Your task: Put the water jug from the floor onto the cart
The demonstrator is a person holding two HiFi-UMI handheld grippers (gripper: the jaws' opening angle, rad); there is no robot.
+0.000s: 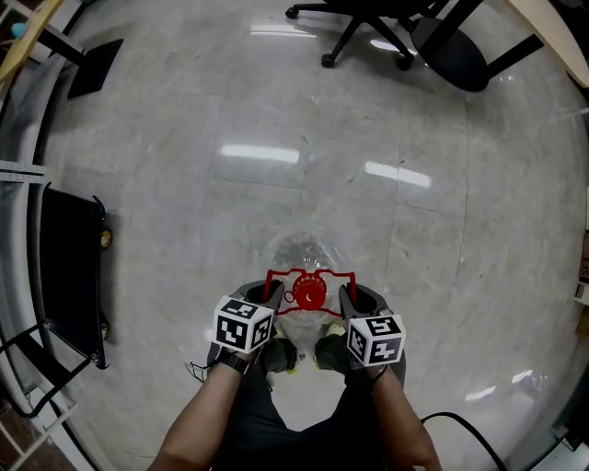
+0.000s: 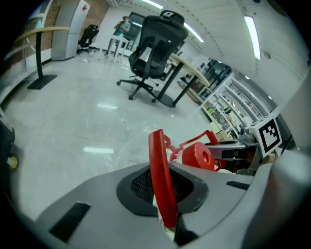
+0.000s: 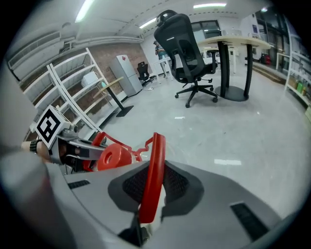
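The water jug is clear plastic with a red cap and stands on the floor right in front of my feet. A red carrying handle arches over the cap. My left gripper is clamped on the handle's left end and my right gripper on its right end. In the left gripper view the red handle strip runs up between the jaws, with the cap beyond it. The right gripper view shows the same grip on the handle from the other side, cap to its left.
A black flat cart with small wheels stands on the floor at the left. An office chair and a dark table base are at the far side. A black cable lies near right. The floor is glossy grey tile.
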